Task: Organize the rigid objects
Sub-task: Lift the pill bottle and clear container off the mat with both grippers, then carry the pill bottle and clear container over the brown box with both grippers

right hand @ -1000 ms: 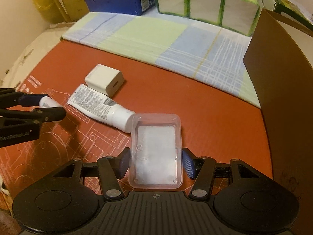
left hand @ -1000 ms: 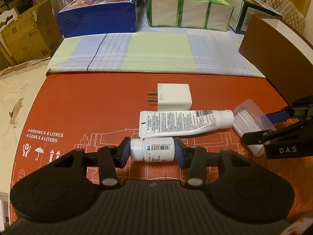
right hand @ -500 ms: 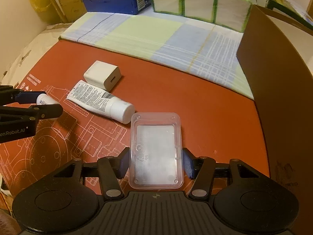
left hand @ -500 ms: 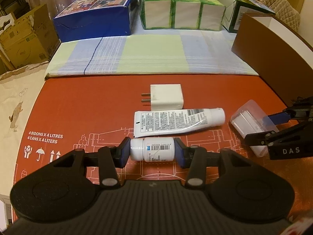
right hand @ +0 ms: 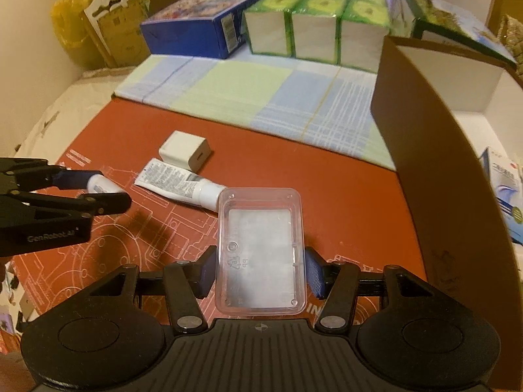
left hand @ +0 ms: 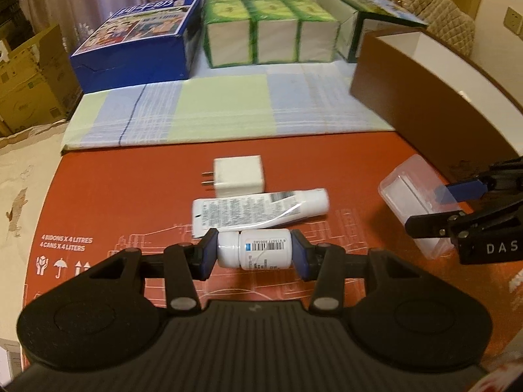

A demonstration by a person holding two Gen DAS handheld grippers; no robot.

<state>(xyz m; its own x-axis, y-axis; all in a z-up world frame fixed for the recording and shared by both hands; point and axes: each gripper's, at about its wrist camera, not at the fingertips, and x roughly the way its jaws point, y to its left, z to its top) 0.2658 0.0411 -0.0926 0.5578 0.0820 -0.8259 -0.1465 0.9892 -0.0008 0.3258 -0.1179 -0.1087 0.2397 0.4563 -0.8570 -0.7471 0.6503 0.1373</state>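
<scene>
Gripping a small white pill bottle [left hand: 254, 249] sideways between its blue pads, the left gripper [left hand: 254, 254] hangs over the red mat [left hand: 130, 196]; the right gripper [right hand: 261, 269] is clamped on a clear plastic box [right hand: 261, 251], held lengthwise above the same mat; a white tube [left hand: 258, 210] lies just beyond the bottle, touching a white charger plug [left hand: 238, 176]; a brown-walled carton [right hand: 425, 163] stands to the right, with a checked cloth [left hand: 212, 107] and green tissue packs [left hand: 271, 36] farther back.
</scene>
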